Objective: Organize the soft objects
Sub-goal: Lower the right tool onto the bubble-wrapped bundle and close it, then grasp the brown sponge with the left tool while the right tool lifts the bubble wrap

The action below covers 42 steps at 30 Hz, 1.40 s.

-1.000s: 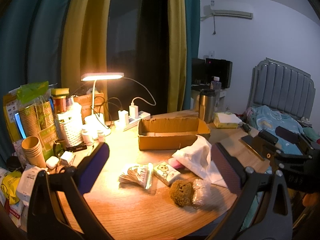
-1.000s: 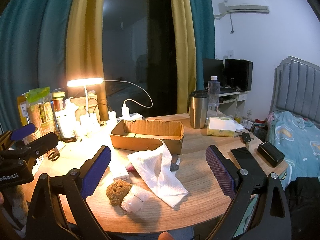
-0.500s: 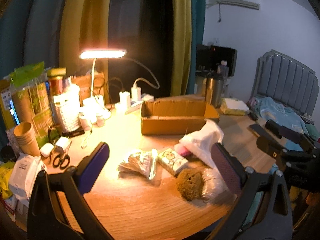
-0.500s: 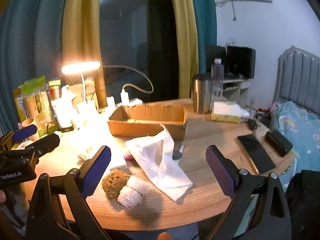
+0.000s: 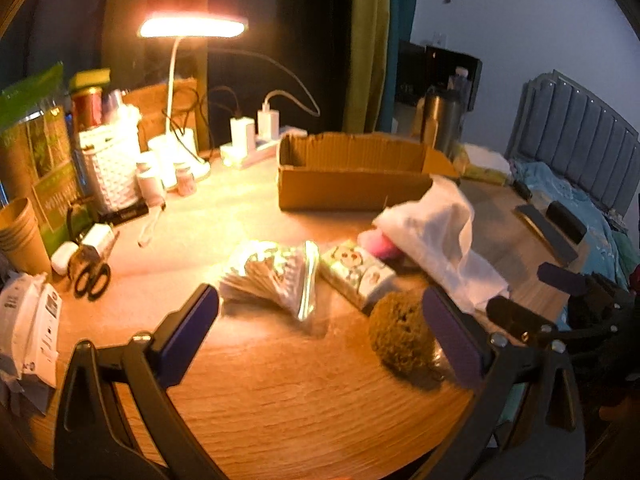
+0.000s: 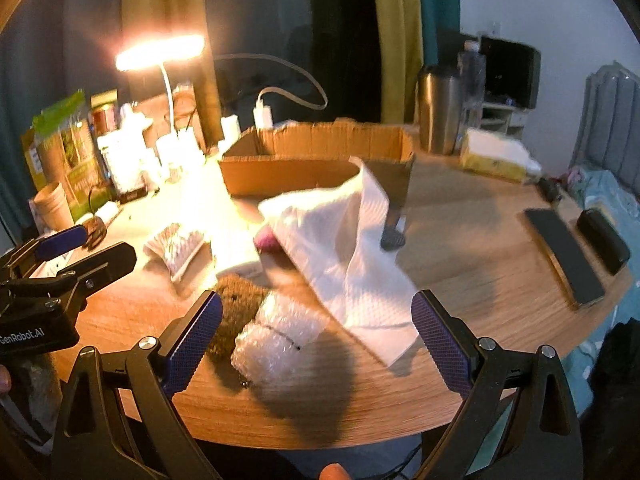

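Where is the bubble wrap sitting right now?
In the right wrist view, the bubble wrap lies near the table's front edge, touching the brown sponge on its left, with the white paper towel just behind.

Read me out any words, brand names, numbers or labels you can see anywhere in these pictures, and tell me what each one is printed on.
"GenRobot.AI" (first letter cut off by the frame edge): white letters on the black body of the left gripper, seen in the right wrist view.
White wipes pack: has a printed label, too blurred to read.
Green paper cup package: print too blurred to read.
Small tissue packs: cartoon faces only, any lettering too small.
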Each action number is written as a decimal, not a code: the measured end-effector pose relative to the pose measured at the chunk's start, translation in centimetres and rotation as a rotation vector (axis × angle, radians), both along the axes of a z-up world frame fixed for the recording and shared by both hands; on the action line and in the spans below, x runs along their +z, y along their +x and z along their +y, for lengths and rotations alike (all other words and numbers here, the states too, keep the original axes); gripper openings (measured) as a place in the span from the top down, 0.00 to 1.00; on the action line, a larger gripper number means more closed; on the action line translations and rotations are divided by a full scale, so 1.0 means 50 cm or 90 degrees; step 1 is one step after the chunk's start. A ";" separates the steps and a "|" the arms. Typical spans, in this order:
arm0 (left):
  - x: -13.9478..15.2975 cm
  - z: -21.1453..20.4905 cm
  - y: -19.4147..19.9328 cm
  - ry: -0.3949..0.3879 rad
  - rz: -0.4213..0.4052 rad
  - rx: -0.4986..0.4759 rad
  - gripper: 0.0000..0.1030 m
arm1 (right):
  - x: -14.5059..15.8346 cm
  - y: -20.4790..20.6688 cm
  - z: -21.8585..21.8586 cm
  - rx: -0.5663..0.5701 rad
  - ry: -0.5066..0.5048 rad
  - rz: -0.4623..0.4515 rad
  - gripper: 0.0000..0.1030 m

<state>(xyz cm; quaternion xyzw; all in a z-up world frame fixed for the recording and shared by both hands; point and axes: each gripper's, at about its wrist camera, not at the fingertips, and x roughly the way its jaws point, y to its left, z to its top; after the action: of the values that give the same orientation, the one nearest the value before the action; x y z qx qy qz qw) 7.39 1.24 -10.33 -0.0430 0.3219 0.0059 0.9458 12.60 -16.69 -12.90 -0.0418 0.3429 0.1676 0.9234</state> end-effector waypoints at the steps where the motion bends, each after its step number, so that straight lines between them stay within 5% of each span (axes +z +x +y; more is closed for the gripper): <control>1: -0.008 0.000 0.004 -0.001 0.008 -0.002 0.01 | -0.008 0.002 0.004 0.004 0.000 0.007 0.06; 15: -0.084 -0.004 0.058 0.000 0.077 -0.019 0.01 | -0.090 0.044 0.035 0.060 0.002 0.104 0.35; 20: -0.090 -0.013 0.073 -0.002 0.085 -0.030 0.01 | -0.083 0.047 0.025 0.072 0.019 0.096 0.47; 33: -0.108 -0.074 0.105 0.028 0.121 -0.097 0.02 | -0.012 0.054 -0.056 0.041 0.086 0.031 0.48; 38: -0.132 -0.105 0.115 0.040 0.156 -0.129 0.20 | -0.012 0.055 -0.062 0.042 0.091 0.029 0.48; 42: -0.147 -0.116 0.118 0.041 0.176 -0.146 0.45 | -0.007 0.051 -0.062 0.047 0.093 0.020 0.48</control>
<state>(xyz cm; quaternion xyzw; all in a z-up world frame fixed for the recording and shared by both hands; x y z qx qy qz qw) 13.27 -4.58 -17.69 0.0253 0.4513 -0.0861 0.8879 15.15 -19.80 -13.23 0.0157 0.3427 0.2264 0.9116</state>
